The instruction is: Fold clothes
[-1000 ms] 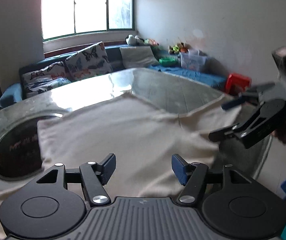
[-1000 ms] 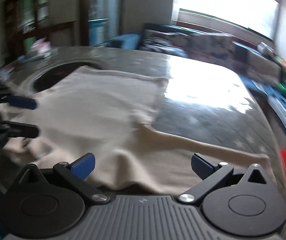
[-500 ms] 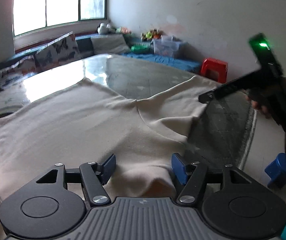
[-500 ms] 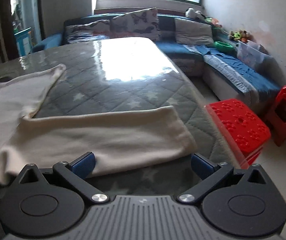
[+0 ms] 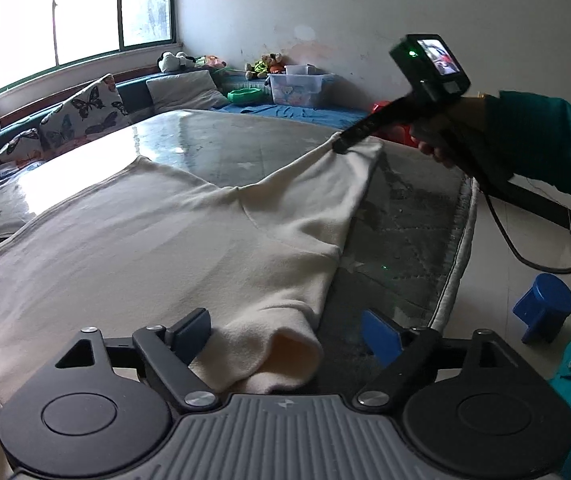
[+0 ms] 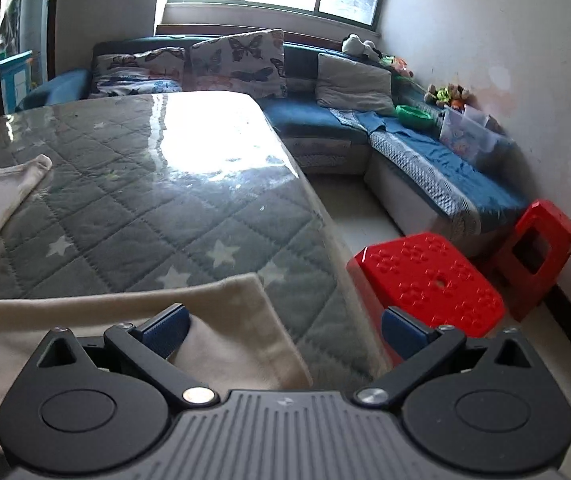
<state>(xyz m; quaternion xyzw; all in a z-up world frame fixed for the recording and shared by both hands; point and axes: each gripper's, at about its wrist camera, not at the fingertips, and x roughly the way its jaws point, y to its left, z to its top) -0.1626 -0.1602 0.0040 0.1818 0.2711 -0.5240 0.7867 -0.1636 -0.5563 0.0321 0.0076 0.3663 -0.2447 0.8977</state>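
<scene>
A cream long-sleeved top [image 5: 157, 232] lies spread on the grey quilted table [image 5: 405, 232]. My left gripper [image 5: 285, 332] is open, and a sleeve cuff [image 5: 281, 356] lies between its blue pads. My right gripper [image 6: 283, 328] is open over the end of the other sleeve [image 6: 221, 320], which lies flat near the table's right edge. In the left wrist view the right gripper [image 5: 343, 146] reaches the far sleeve end. A corner of the top [image 6: 1, 188] shows at the left of the right wrist view.
Two red plastic stools [image 6: 429, 280] stand on the floor right of the table. A blue stool [image 5: 543, 306] stands by the near corner. A blue sofa with butterfly cushions [image 6: 237, 60] lines the far wall under the window. A clear storage box [image 5: 299, 88] sits on it.
Both grippers have moved down and closer to the sleeve ends. The left gripper has opened wider around the cuff. The right gripper has come in over the far sleeve end.
</scene>
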